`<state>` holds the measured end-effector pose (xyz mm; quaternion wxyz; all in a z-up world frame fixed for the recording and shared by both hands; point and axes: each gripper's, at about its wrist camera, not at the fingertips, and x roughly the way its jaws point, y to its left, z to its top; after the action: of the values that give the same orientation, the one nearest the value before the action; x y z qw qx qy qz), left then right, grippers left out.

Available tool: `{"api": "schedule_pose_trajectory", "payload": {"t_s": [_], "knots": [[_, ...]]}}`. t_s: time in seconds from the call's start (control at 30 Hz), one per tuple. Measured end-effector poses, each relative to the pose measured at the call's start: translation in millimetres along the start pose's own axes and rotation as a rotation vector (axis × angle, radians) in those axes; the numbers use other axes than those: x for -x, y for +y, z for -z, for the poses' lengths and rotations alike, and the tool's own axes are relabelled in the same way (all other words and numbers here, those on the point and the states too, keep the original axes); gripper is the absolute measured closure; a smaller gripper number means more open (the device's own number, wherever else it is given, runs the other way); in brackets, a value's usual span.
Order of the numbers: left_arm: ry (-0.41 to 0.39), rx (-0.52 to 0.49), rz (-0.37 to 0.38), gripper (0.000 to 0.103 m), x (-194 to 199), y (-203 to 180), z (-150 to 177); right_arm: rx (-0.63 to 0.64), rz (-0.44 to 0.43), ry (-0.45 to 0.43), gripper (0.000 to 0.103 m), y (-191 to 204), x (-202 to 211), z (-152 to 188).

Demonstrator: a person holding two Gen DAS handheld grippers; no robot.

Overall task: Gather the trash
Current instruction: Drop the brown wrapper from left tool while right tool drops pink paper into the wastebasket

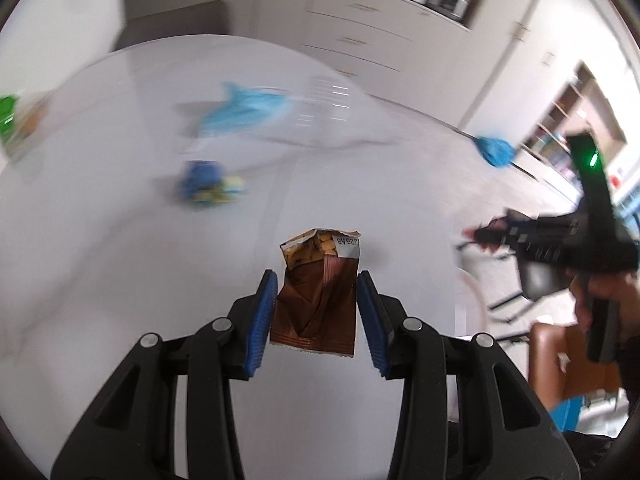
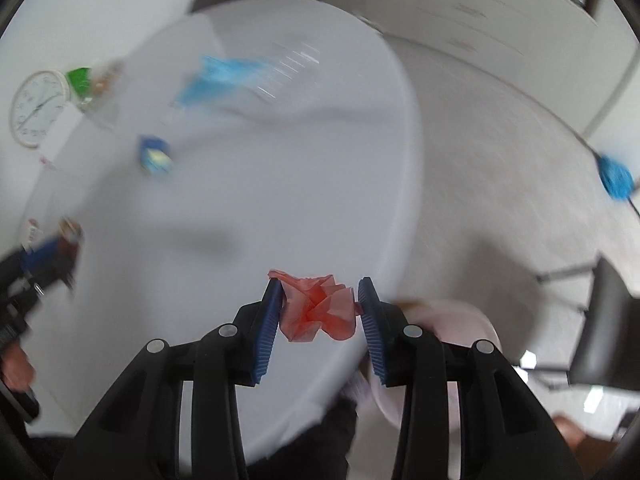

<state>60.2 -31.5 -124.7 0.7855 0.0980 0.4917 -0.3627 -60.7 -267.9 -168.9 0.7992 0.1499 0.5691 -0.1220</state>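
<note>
Both tools are loaded! The left tool (image 1: 316, 304) pinches a torn brown snack wrapper (image 1: 316, 300) between its blue pads, lifted above the white worktop (image 1: 120, 260). The right tool (image 2: 320, 306) clamps a crumpled pink tissue (image 2: 318, 306) over the worktop's near right edge, likely so it can go into the pale bin (image 2: 460, 344) just beyond. Far off, a blue-yellow wrapper (image 1: 208, 184) and a light blue bag (image 1: 240, 110) lie uncollected, blurred.
</note>
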Motion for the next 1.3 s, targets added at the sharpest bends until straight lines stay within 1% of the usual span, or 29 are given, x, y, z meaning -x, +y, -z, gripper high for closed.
{"api": "schedule_pose_trajectory", "payload": {"t_s": [0.07,0.17,0.3,0.33,0.4,0.5,0.6,0.7,0.87,0.9,0.97,1.0,1.03,1.1,1.2,1.23,1.3], "knots": [[0.019,-0.039,0.041,0.063,-7.4,-30.1,-2.0,-0.055,0.038,0.022,0.063,-33.9,-1.3,26.0],[0.038,-0.112,0.066,0.063,-18.5,-73.2,-5.0,-0.134,0.064,0.041,0.062,-75.8,-8.1,54.3],[0.068,-0.183,0.101,0.063,-30.6,-124.0,-9.0,-0.170,0.118,0.081,0.059,-112.5,-29.0,76.8],[0.075,-0.195,0.109,0.063,-33.1,-132.9,-9.9,-0.178,0.117,0.096,0.056,-119.5,-35.5,80.2],[0.089,-0.229,0.117,0.063,-38.9,-152.6,-11.3,-0.194,0.132,0.123,0.030,-131.0,-47.7,85.0],[0.112,-0.286,0.123,0.063,-48.7,-183.5,-12.9,-0.212,0.159,0.111,0.014,-146.3,-42.7,89.5],[0.132,-0.327,0.144,0.063,-59.0,-211.8,-14.9,-0.225,0.185,0.063,0.003,-164.3,-22.5,92.8],[0.153,-0.375,0.169,0.063,-71.8,-243.5,-16.4,-0.240,0.215,0.037,0.003,-188.5,-3.6,99.8],[0.186,-0.422,0.216,0.062,-87.8,-281.4,-16.0,-0.282,0.208,-0.008,0.003,-214.8,22.5,108.8],[0.196,-0.431,0.229,0.061,-91.3,-288.1,-15.4,-0.287,0.206,-0.013,0.003,-218.6,25.5,109.8],[0.238,-0.453,0.262,0.049,-101.8,-301.0,-12.4,-0.296,0.203,-0.023,0.003,-224.7,29.7,111.6],[0.250,-0.461,0.270,0.038,-105.9,-306.7,-10.1,-0.298,0.202,-0.026,0.003,-225.5,29.4,112.7],[0.267,-0.479,0.273,0.024,-114.1,-313.5,-4.7,-0.299,0.201,-0.026,0.003,-226.9,28.1,113.2],[0.306,-0.505,0.239,0.013,-132.7,-322.2,4.6,-0.301,0.193,-0.022,0.003,-230.4,24.1,114.7],[0.379,-0.512,0.202,0.013,-157.8,-328.1,15.2,-0.299,0.177,-0.012,0.003,-230.4,20.2,118.0],[0.404,-0.510,0.167,0.013,-164.8,-328.1,18.7,-0.296,0.175,-0.009,0.003,-230.1,19.7,118.8],[0.398,-0.502,0.152,0.013,-162.2,-324.8,20.7,-0.286,0.176,-0.006,0.003,-228.3,20.3,120.4]]}}
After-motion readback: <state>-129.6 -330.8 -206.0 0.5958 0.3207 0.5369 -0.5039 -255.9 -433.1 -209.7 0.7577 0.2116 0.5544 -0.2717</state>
